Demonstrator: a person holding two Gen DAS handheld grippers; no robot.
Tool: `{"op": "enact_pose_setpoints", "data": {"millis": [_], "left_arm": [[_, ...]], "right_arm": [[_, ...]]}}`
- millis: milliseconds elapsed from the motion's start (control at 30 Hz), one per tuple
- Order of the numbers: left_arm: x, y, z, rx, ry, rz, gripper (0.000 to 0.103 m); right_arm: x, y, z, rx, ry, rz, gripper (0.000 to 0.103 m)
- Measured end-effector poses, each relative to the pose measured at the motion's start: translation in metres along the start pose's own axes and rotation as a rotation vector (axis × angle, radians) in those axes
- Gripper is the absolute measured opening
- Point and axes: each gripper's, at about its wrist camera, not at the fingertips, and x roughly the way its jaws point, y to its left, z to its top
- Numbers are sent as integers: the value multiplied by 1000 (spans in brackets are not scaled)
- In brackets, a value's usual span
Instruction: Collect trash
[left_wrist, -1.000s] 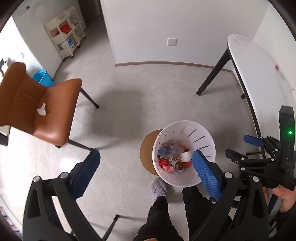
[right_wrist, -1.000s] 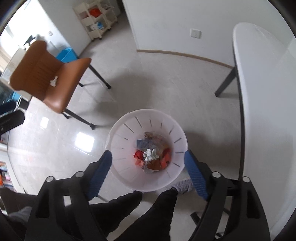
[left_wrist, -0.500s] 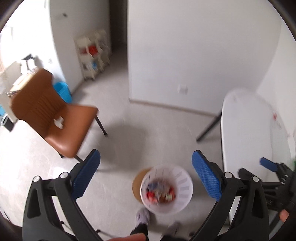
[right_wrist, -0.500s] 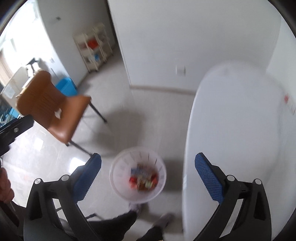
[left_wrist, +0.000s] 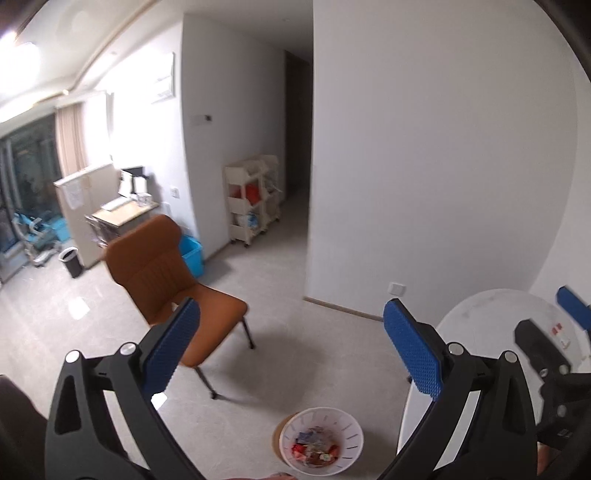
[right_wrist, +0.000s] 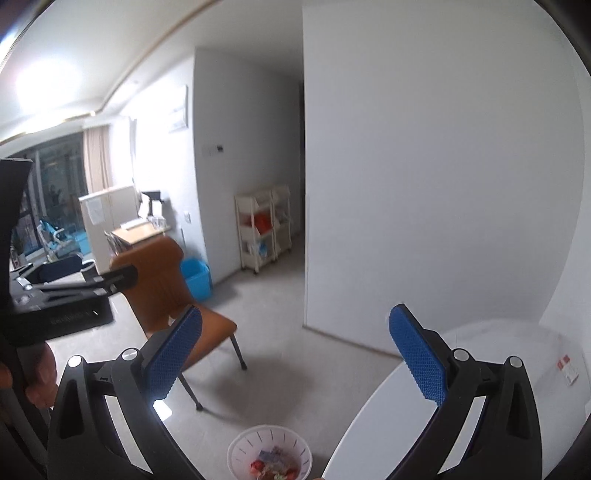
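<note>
Two grippers spread, apparently empty, bin (left_wrist: 320, 439) below

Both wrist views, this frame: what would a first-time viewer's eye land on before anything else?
Probably the two pairs of blue-padded fingers: the left gripper and right gripper both gape open and empty at the bottom of their views. Next comes the orange chair on the floor at left. Then the white slotted bin of colourful trash, low between the chair and the white table.

Dim, soft-focus fisheye views, blown-out ceiling light (left_wrist: 16, 55) glare upper left, dark curved corners.
</note>
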Motion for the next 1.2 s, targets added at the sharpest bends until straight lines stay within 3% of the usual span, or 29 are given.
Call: {"op": "enact_pose_setpoints", "data": {"millis": [133,367,1200], "left_arm": [[-17,-5,-5,-20,2,20,95],[-22,-18,-9,-19,6,20,95],[-2,-14,-7,-5,23,-25,95]], "right_arm": [[-16,-11,1,24,-24,39,101],[-22,-25,1,44,-33,23,101],[-29,-29,-9,71,0,-22,101]]}}
